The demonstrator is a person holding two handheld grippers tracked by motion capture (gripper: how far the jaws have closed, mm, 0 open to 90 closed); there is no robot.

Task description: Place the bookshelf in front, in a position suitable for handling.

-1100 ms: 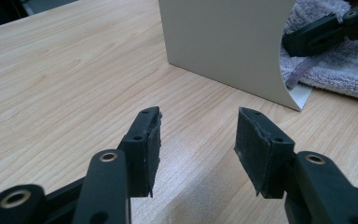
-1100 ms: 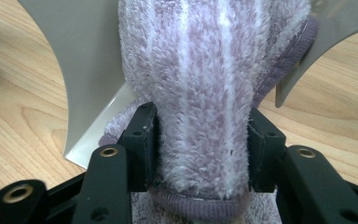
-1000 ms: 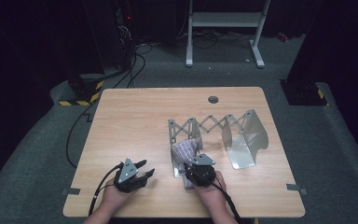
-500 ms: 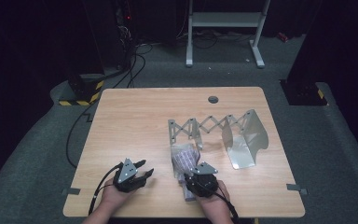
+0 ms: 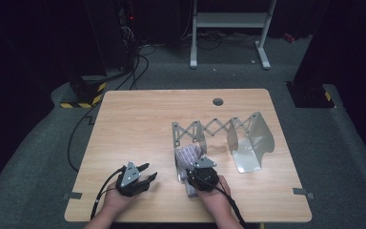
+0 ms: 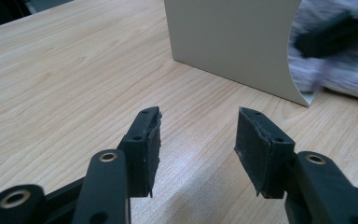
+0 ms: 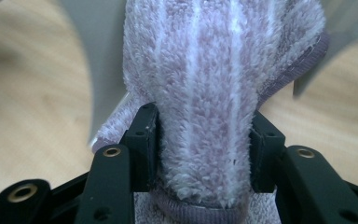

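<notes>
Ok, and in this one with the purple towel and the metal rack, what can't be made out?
- High view: the towel lies partly under the right claw and hand, so its full shape is hidden.
- Right gripper view: the towel covers most of the rack's panel behind it.
- Left gripper view: the towel is blurred and cut off by the right edge. A dark thing on it is too blurred to identify.
- Left claw: open over bare table.

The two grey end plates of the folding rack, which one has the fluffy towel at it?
The near-left end plate, closest to the right gripper, whose jaws squeeze the purple striped towel. The curved far-right end plate stands bare.
</notes>
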